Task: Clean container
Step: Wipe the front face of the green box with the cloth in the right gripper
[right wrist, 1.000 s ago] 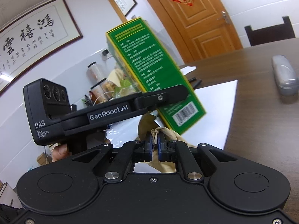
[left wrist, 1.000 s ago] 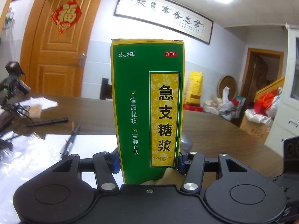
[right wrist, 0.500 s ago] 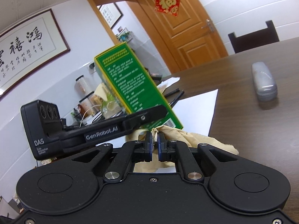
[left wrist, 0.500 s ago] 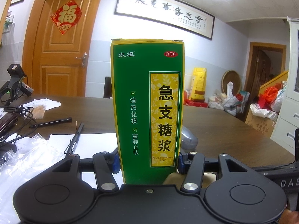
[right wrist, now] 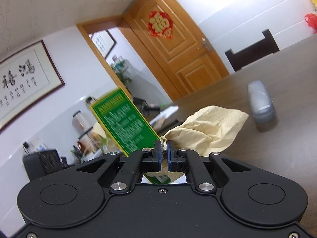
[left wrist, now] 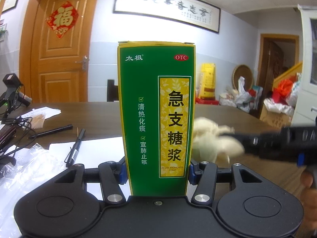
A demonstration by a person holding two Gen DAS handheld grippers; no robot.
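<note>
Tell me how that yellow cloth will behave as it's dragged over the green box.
Probably floppy: the yellow cloth bunches in crumpled folds beyond the right gripper. Likely light, since a small pinch holds it. It should give against the green box, not shove it.

Tall green cardboard medicine box (left wrist: 156, 117) edged in yellow, with a yellow leaf-patterned label panel, dark characters and a red oval badge. Crumpled pale cream-yellow cloth (right wrist: 206, 130). Dark brown wood-grain table (left wrist: 99, 115). Black gripper bodies with blue finger pads (right wrist: 157, 154). Orange-brown panelled wooden door (left wrist: 59, 55) bearing a red-and-gold diamond ornament.
</note>
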